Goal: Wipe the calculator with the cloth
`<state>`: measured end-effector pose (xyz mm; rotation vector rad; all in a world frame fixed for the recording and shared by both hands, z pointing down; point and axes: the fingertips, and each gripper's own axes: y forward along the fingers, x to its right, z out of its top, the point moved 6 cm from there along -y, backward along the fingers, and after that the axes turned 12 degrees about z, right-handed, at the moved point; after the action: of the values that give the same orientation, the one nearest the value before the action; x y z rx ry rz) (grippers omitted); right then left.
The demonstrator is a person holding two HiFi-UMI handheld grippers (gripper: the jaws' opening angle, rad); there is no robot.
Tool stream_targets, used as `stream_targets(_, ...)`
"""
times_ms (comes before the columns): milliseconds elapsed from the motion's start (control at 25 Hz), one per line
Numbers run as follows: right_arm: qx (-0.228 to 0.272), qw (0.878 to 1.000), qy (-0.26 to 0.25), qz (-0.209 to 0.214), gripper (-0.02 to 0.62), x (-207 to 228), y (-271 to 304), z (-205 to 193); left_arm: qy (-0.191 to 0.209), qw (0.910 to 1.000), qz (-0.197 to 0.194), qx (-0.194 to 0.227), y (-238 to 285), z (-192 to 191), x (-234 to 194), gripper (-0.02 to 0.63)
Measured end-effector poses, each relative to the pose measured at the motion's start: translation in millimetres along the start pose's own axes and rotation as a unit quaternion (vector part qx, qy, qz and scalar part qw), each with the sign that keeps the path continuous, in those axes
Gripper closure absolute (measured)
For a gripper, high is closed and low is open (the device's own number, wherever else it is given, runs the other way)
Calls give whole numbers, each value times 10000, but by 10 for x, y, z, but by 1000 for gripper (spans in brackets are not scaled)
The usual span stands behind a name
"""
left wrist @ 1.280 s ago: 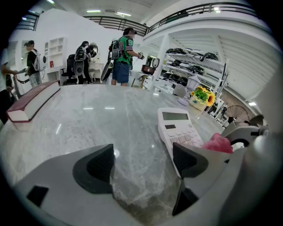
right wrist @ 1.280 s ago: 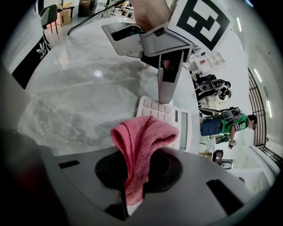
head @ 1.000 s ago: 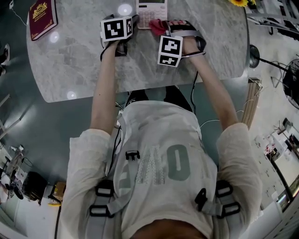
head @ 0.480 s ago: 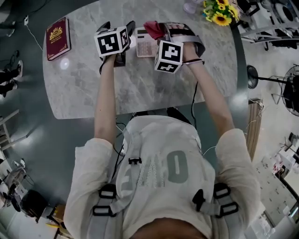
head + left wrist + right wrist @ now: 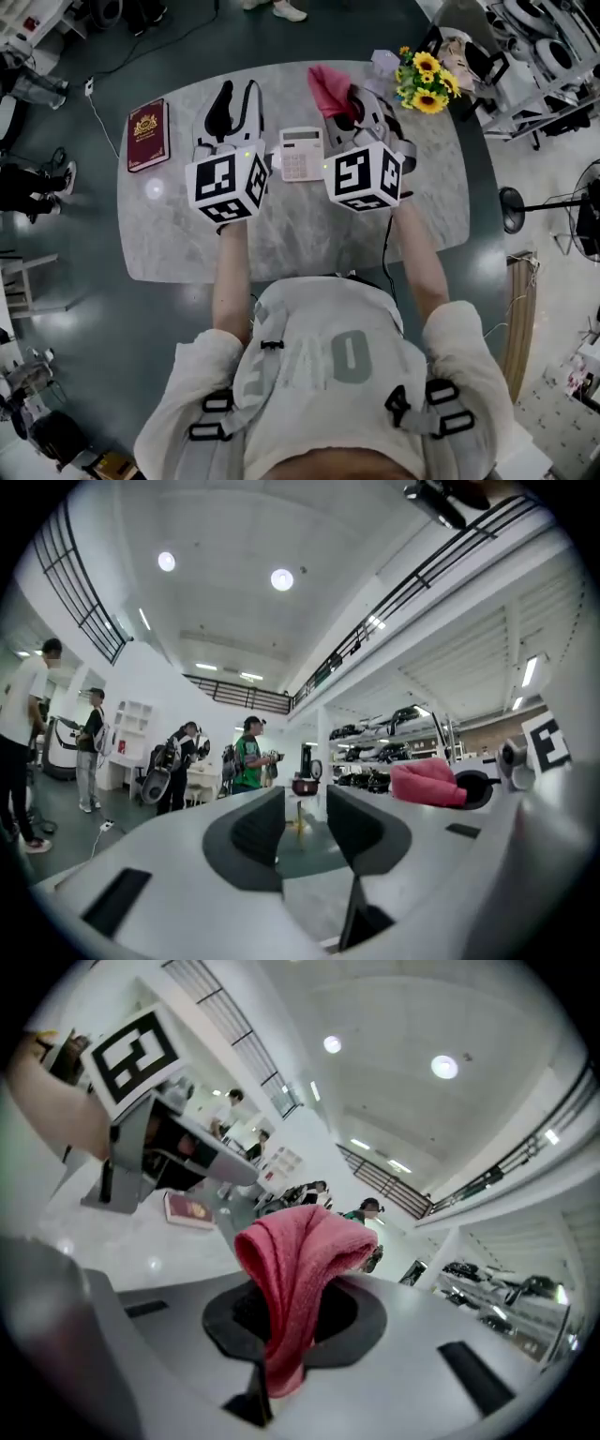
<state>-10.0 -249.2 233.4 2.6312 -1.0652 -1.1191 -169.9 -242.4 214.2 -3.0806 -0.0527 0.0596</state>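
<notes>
The small white rectangular calculator (image 5: pixel 302 155), its pale keys set in a grid, lies flat near the middle of the grey marble-veined bench (image 5: pixel 187 244), whose corners are rounded. The soft, nubby pink-red cloth (image 5: pixel 295 1265) is off the bench. It hangs folded and drooping from the right hand-held gripper (image 5: pixel 291 1316), whose dark padded jaws are clamped on it. The left hand-held gripper (image 5: pixel 305 822) is closing, with nothing between its smooth grey jaws. A flat dark red booklet with a gold crest (image 5: pixel 147 134) lies near the bench's left end. Yellow sunflowers (image 5: pixel 427 80) stand at its far right corner.
</notes>
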Motion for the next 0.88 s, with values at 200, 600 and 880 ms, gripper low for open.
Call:
stream_targets(200, 1101, 9835, 1430, -150, 541, -93, -346, 11, 32, 9984, 214, 519, -485, 90, 108, 492)
stream_targets(600, 1298, 9494, 2827, -439, 541, -330, -746, -515, 395, 9969, 641, 210, -650, -241, 198, 586)
stream_targets(880, 1403, 9322, 3313, -390, 541, -346, -894, -670, 448, 9978, 411, 273, -723, -223, 399, 586)
